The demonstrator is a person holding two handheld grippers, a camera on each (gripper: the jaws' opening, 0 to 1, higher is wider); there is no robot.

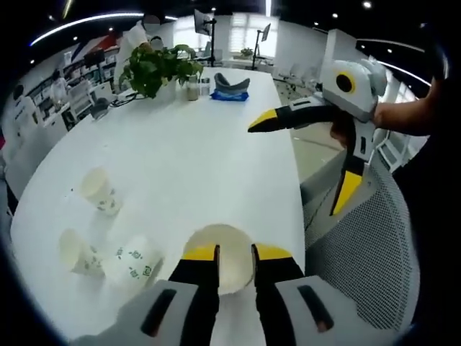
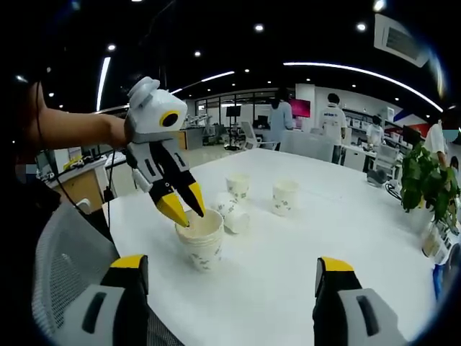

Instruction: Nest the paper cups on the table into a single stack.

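Observation:
A stack of nested white paper cups stands near the white table's edge. My left gripper is shut on the stack's rim, with one yellow tip on each side of the wall. To the left are three loose cups with green print: one upright, one further front, one lying on its side. The right gripper view shows them beyond the stack. My right gripper hovers wide open beside the table, holding nothing.
A potted plant and a blue item stand at the table's far end. A grey mesh chair sits right beside the table edge. People stand in the office behind.

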